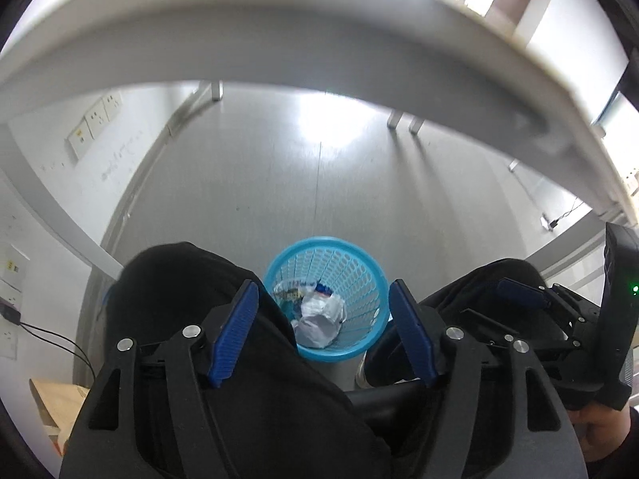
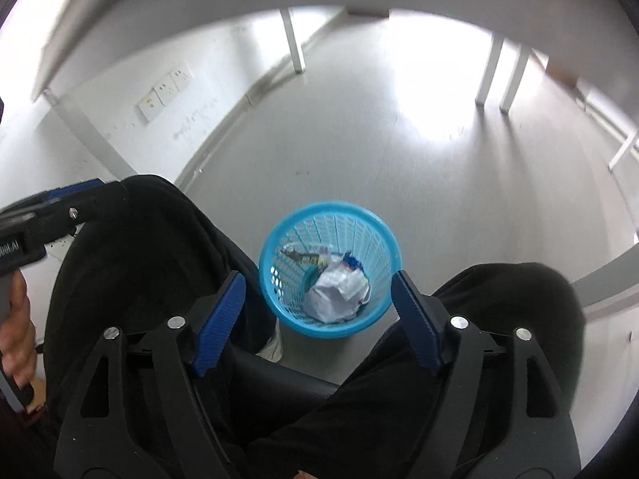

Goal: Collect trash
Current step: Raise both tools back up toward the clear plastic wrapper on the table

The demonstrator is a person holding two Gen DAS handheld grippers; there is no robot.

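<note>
While both grippers are hanging wide and empty, the left gripper (image 1: pixel 323 331) and right gripper (image 2: pixel 317 319) are looking down at the bin (image 1: pixel 361 263) in mid-frame, where the trash (image 1: pixel 319 319) is lying.

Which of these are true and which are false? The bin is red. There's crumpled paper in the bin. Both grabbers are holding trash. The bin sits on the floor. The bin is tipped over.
1. The bin is red. False: the bin is light blue.
2. There's crumpled paper in the bin. True: white crumpled paper lies inside.
3. Both grabbers are holding trash. False: the left gripper and right gripper are open with nothing between their fingers.
4. The bin sits on the floor. True: it stands on the grey floor.
5. The bin is tipped over. False: it stands upright.
</note>
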